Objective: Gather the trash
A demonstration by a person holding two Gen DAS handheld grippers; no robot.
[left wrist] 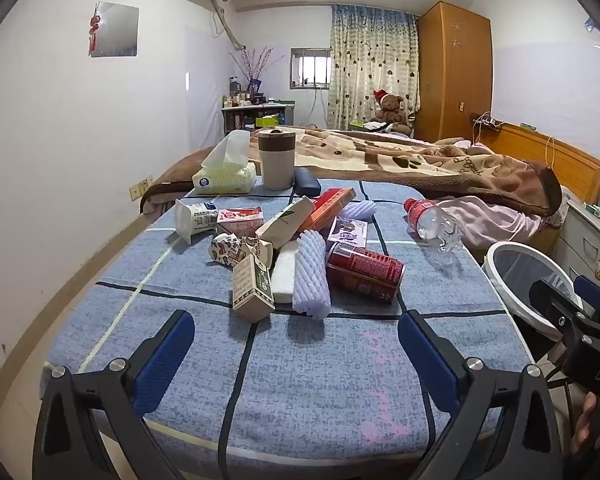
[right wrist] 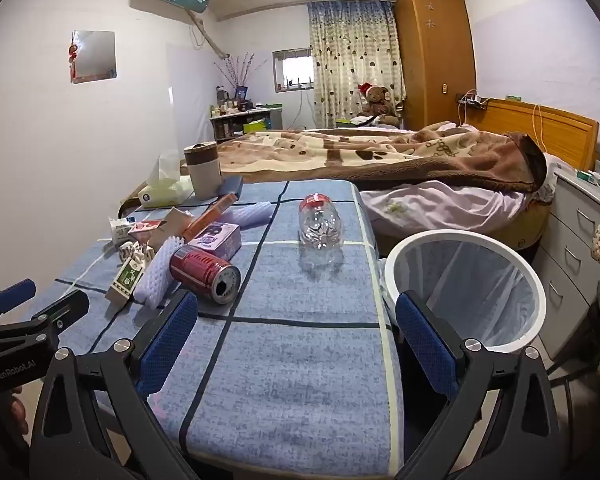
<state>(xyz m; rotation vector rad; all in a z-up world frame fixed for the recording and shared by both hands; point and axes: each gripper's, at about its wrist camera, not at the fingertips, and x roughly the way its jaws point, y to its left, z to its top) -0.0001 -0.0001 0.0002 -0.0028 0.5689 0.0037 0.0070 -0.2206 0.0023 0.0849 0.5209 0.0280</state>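
surface [left wrist: 300, 380] under blue checked cloth, bed [right wrist: 380, 160] behind it. white bin [right wrist: 540, 300] with clear liner stands off the surface's right edge. trash heaped mid-left: lilac foam sleeve [left wrist: 310, 280], red can [left wrist: 364, 270] on its side beside it, small cartons. clear bottle [right wrist: 320, 226] lies apart, nearer the bin. left hand-held gripper [left wrist: 296, 354] and right hand-held gripper [right wrist: 296, 336] both released, jaws wide, nothing between.

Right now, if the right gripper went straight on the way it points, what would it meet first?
Probably the bare blue checked cloth: the open right gripper tilts down at it. Farther along lies the clear bottle; depth is uncertain.
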